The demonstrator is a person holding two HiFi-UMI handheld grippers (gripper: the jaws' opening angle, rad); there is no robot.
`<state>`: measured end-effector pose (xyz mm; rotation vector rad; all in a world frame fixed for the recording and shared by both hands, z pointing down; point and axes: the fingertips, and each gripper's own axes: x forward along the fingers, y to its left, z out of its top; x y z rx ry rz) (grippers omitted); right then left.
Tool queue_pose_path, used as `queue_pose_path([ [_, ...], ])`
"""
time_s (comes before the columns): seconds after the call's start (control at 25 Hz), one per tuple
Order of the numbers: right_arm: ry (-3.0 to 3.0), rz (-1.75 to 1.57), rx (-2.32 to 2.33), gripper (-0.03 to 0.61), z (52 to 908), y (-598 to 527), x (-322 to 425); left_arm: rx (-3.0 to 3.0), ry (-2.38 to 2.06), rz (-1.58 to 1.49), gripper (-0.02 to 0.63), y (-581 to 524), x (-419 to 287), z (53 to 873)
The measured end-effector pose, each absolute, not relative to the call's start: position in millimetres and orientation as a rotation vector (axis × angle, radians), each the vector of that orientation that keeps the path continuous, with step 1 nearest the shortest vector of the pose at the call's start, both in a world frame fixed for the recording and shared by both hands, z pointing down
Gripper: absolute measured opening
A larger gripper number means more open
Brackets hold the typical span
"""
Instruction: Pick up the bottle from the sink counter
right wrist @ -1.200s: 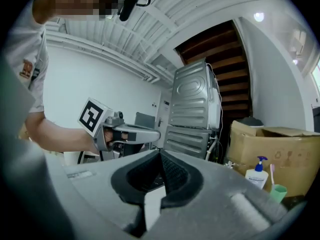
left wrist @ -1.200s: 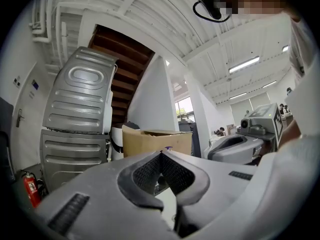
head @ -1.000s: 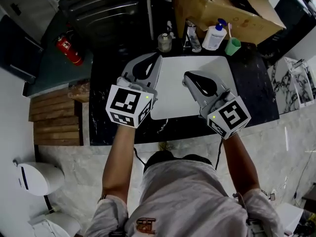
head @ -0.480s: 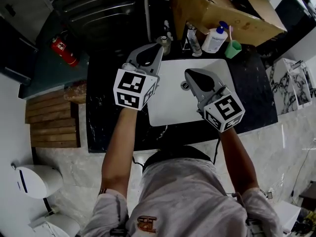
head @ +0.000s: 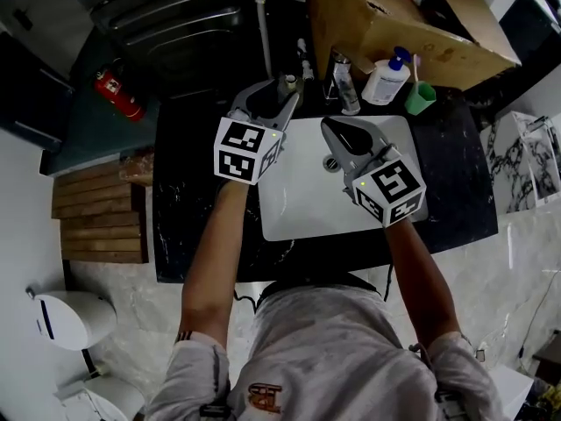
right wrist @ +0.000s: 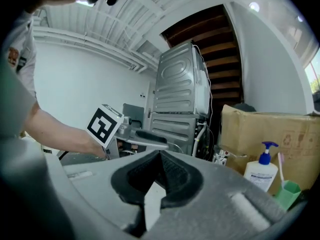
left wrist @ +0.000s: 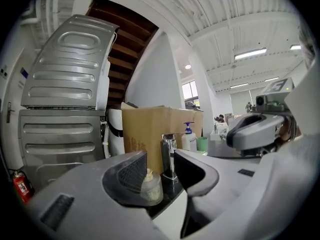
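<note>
The bottle (left wrist: 150, 186) is small, clear glass with a pale cap, and stands on the black counter (head: 197, 209) behind the sink's left corner. In the head view the bottle (head: 287, 82) shows just past my left gripper's tips. My left gripper (left wrist: 160, 159) has its jaws opening, one on each side of the bottle, and the pads do not press it. My right gripper (head: 330, 130) hovers over the white sink basin (head: 298, 191). In its own view the right gripper (right wrist: 161, 158) is shut and holds nothing.
A chrome faucet (head: 344, 82) stands right of the bottle, then a white pump bottle (head: 384, 77) and a green cup (head: 419, 97). A cardboard box (head: 394, 16) rises behind them. A washing machine (head: 184, 24) and a red fire extinguisher (head: 118, 95) lie to the left.
Both grippers moved forward toward the back of the counter. The left one reached the small bottle and its jaws have parted around it. The right gripper stays shut.
</note>
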<state>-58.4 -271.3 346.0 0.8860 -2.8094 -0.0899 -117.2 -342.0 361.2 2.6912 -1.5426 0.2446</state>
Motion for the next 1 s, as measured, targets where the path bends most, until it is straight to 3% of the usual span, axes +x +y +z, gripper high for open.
queue_pose_path([
  [0.44, -2.805, -0.012, 0.852, 0.002, 370.8, -296.4, -70.4, 2.660, -1.450, 0.460, 0.328, -392.7, -117.2, 418.9],
  [1.0, -2.799, 0.063, 0.798, 0.002, 392.4, -299.9, -73.9, 2.594, -1.340, 0.601, 0.364, -436.7, -108.7, 484.9],
])
